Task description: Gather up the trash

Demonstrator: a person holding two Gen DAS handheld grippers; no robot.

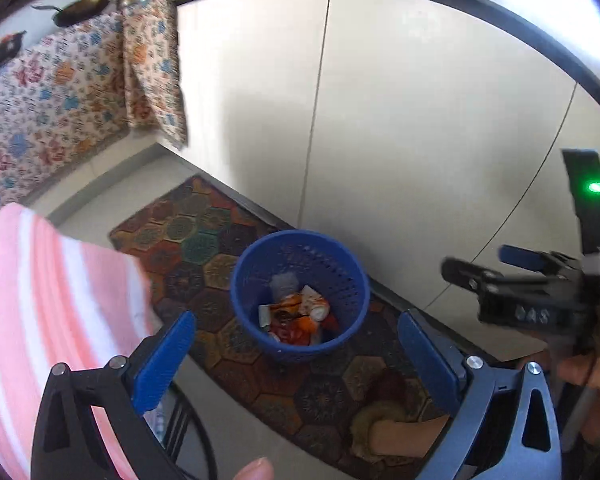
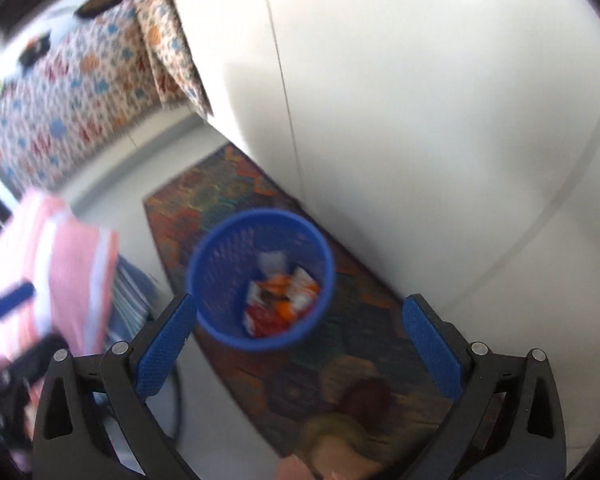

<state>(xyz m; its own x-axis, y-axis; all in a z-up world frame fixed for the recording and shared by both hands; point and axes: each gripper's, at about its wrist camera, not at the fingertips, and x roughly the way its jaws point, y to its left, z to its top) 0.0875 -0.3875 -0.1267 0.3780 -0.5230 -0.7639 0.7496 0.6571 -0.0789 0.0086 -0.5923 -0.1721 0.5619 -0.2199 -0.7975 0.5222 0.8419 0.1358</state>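
Left gripper (image 1: 296, 354) and right gripper (image 2: 298, 342) both stand spread wide, nothing between the blue fingers (image 1: 162, 360). Beyond them a blue bin (image 1: 300, 294) stands on a patterned mat (image 1: 204, 236), wrappers (image 1: 296, 314) lying inside. Past it rise white cabinet doors (image 1: 400, 120) and a floral cloth (image 1: 60, 92).

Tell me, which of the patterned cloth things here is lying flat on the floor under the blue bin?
The dark hexagon-patterned rug. The blue bin stands on it by the white cabinet. The floral cloth drapes over a raised surface behind, and the pink striped fabric hangs nearer the camera.
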